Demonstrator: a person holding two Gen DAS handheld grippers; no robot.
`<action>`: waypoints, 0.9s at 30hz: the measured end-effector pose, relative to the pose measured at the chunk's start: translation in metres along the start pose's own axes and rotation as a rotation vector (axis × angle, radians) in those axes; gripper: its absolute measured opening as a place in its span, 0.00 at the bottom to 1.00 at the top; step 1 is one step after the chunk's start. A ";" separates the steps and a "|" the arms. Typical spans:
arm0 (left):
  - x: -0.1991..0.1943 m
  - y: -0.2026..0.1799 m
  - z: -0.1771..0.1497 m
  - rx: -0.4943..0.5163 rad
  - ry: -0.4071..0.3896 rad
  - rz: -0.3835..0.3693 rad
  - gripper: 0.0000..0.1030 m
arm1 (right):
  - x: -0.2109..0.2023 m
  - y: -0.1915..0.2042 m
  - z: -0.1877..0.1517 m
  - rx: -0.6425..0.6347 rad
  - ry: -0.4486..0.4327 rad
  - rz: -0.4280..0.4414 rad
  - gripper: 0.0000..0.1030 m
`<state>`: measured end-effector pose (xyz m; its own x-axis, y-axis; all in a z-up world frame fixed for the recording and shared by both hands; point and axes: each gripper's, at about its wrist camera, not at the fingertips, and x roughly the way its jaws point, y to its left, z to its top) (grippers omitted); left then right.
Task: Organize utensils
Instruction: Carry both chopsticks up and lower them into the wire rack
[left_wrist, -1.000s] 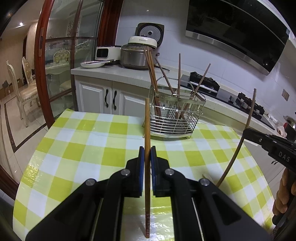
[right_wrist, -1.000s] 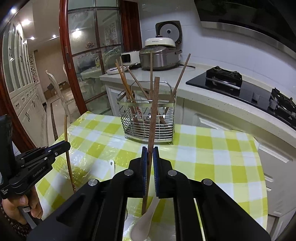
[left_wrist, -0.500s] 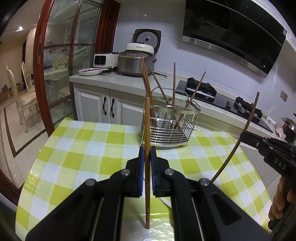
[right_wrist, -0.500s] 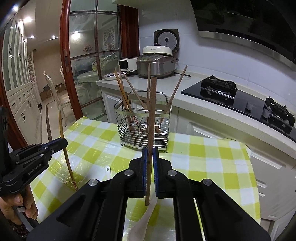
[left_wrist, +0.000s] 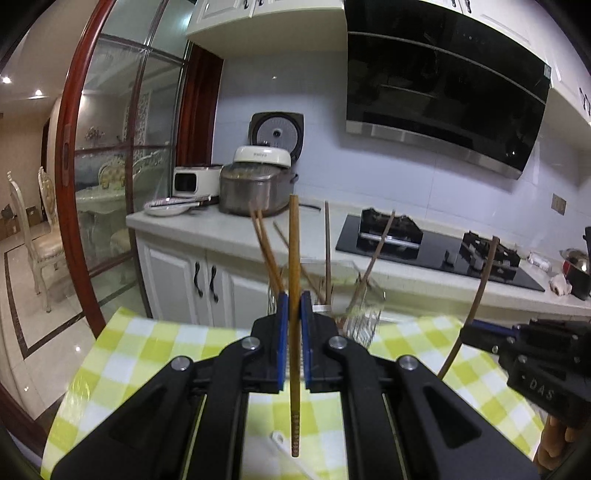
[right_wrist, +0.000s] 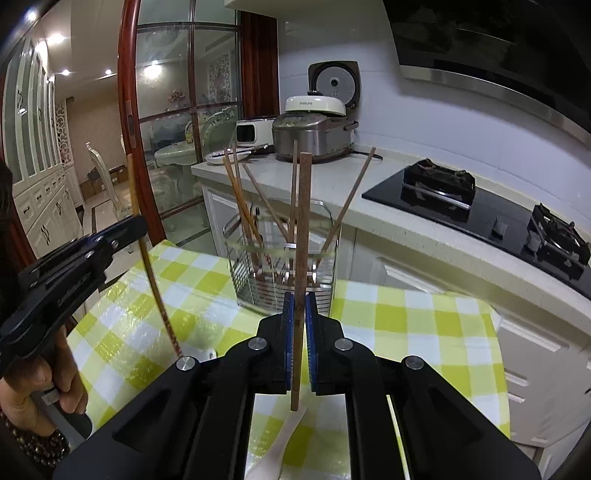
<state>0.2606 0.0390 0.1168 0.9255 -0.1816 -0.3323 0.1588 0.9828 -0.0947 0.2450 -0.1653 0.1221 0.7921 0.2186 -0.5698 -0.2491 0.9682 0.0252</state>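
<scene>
Lifting since a second ago, both grippers have carried their chopsticks clear of the bench: left gripper (left_wrist: 294, 312) clamps a light chopstick (left_wrist: 294, 258), right gripper (right_wrist: 300, 314) a dark chopstick (right_wrist: 302, 221), wire caddy (right_wrist: 284, 273) just ahead for dropping. Right gripper's side reads "DAS".

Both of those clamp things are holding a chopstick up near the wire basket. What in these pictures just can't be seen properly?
- Wire basket, left wrist view: blurred by motion, and the left gripper covers its lower part.
- White spoon, right wrist view: mostly hidden between the right gripper's arms.
- Basket floor, either view: where the stored chopsticks rest cannot be seen.
- Person: only a hand shows, cut off by the edge.
</scene>
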 end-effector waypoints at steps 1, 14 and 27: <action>0.003 -0.001 0.007 0.002 -0.009 -0.002 0.06 | 0.000 -0.001 0.006 -0.002 -0.003 0.001 0.08; 0.033 -0.007 0.073 -0.007 -0.090 -0.037 0.06 | -0.003 -0.006 0.086 -0.035 -0.107 -0.029 0.08; 0.056 -0.006 0.109 -0.036 -0.189 -0.029 0.06 | 0.008 -0.009 0.149 -0.033 -0.237 -0.024 0.08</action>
<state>0.3485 0.0265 0.2013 0.9694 -0.1967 -0.1467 0.1772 0.9747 -0.1361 0.3364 -0.1539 0.2396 0.9055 0.2223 -0.3615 -0.2440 0.9697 -0.0150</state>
